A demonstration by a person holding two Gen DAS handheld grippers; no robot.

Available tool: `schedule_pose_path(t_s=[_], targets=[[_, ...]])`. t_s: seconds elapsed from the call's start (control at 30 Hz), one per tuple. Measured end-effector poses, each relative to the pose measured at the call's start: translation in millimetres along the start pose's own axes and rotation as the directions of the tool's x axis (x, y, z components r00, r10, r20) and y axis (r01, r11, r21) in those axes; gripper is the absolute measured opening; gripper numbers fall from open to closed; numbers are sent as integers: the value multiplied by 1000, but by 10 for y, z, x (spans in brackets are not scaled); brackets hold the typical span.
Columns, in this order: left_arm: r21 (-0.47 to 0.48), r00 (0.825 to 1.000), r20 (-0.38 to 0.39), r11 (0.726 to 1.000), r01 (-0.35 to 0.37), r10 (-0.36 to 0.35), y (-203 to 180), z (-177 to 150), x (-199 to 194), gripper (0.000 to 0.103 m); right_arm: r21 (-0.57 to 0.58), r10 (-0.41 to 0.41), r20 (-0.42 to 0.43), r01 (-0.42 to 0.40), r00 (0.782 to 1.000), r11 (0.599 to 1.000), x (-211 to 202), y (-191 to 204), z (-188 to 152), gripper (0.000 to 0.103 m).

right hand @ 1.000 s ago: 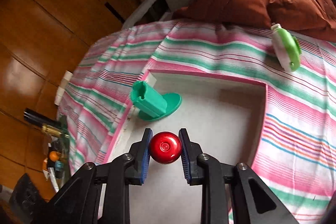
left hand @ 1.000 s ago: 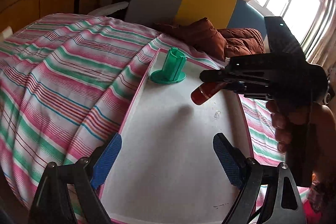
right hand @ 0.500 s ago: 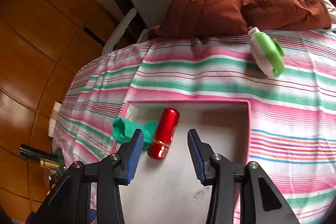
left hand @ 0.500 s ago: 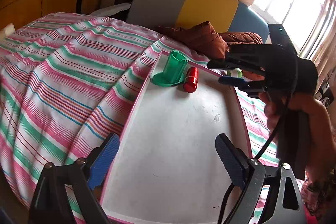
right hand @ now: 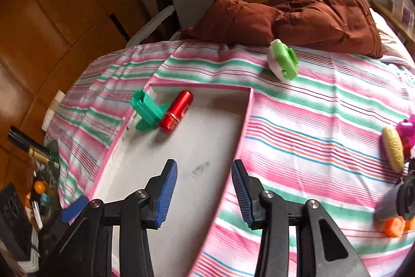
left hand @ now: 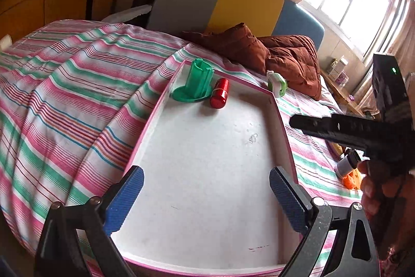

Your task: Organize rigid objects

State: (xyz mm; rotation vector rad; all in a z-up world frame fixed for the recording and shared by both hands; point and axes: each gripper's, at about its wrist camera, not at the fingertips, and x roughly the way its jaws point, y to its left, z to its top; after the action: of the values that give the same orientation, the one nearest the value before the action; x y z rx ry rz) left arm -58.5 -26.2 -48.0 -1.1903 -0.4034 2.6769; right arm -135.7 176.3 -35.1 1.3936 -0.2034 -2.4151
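- The bed (left hand: pixel 64 100), under a pink, green and white striped sheet, carries a white tray with a pink rim (left hand: pixel 281 121); loose things lie on the sheet to the right of it.
- A green holder (left hand: pixel 195 85) stands in the tray's far left corner.
- The red tube (left hand: pixel 220 93) now lies on its side in the tray, touching the green holder's base; a second ago it was clamped in the right gripper (right hand: pixel 205 192). One more item looks sorted.
- The right gripper has let go and swung back over the tray's right rim, its jaws half open and empty.
- The left gripper (left hand: pixel 206 194) hovers over the tray's near end, its jaws opening wide with nothing between them.
- A white and green gadget (right hand: pixel 282 60) on the sheet beyond the tray seems a likely next pick.
- No brand or writing is legible on any item.
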Motion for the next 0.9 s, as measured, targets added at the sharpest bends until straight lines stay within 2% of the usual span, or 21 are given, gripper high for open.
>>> schedule_pose_path(t_s=[0.27,0.43,0.5,0.6,0.7,0.73,0.8,0.9], targets=[[69,999,-12,996,49,-48,-241,-113,-17,99,7,-78,-26,78,997,997,-311,-453,-496,44],[102,997,-26,992,76,-74,-405,-209,-45,101,33,-162,-15,162,987,986,-545,-821,-753,44],[118,996,-32,989,85,-81,-468,-251,-63,101,53,-212,27,210,977,976,-690,-987,-834,44],[137,995,-31,986,93,-90,-547,-290,-103,102,140,-261,142,242,955,960,-1001,-1310,-850,44],[143,995,-28,985,96,-93,-599,-313,-136,102,258,-318,215,260,923,930,-1224,-1680,-713,44],[144,995,-28,985,94,-91,-612,-318,-143,102,290,-323,222,254,920,923,-1253,-1806,-652,44],[151,995,-30,984,95,-91,-630,-328,-162,102,351,-318,208,233,925,907,-1247,-2040,-543,44],[162,996,-21,983,85,-83,-640,-338,-202,102,408,-241,156,160,958,899,-1100,-2296,-445,43]])
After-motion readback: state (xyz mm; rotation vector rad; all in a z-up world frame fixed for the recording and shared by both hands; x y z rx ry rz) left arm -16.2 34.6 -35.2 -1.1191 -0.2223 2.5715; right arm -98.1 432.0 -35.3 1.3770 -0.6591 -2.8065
